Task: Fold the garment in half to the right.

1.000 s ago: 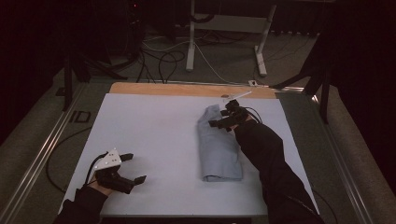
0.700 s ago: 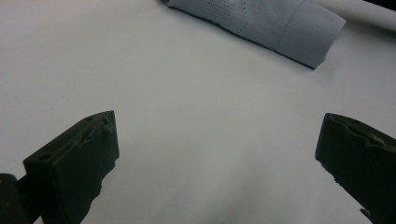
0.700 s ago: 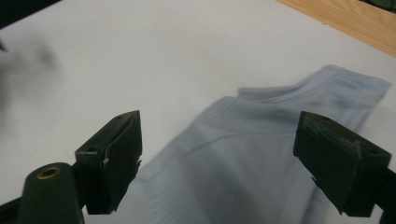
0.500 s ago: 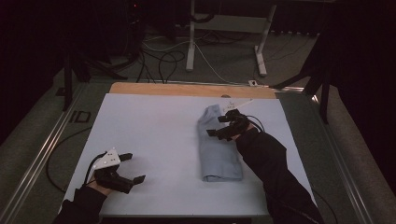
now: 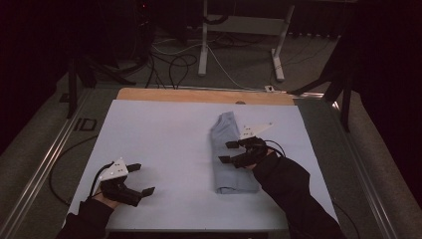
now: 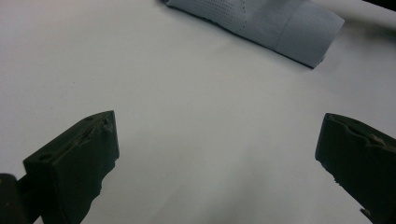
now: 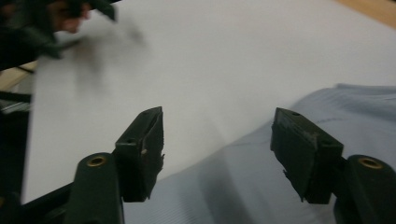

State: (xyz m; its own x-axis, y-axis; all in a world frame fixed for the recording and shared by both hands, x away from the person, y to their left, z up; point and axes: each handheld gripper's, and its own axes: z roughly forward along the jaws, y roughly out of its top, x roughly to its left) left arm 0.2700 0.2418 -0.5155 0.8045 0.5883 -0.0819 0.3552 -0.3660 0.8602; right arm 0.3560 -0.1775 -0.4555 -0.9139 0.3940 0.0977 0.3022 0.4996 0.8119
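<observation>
1. right now the folded grey cloth (image 5: pixel 230 154) lies on the white sheet (image 5: pixel 164 134) covering the table, right of centre, its long axis running from twelve o'clock down to six o'clock, slightly leaning so the far end tips toward eleven.

2. the right gripper (image 5: pixel 230 152) hovers over the cloth's left long edge, about halfway along its length, pointing toward nine o'clock. its jaws stand well apart with nothing between them; in the right gripper view (image 7: pixel 217 149) the cloth's edge runs just under the gap, with cloth under one jaw and bare sheet under the other.

3. the left gripper (image 5: pixel 141 178) sits near the front left corner of the sheet, at about eight o'clock from the cloth and well apart from it. its jaws are spread wide and hold nothing; in the left gripper view (image 6: pixel 217 158) bare sheet lies between them and the cloth's near end (image 6: pixel 275 28) shows far off at one o'clock.

4. so the right hand is plainly the nearer one. i'd judge that any coming pinch turns on that long left edge, which lies crosswise to the right gripper's reach and directly beneath it.

5. the wooden board (image 5: pixel 204 95) shows at twelve o'clock, beyond the sheet.
</observation>
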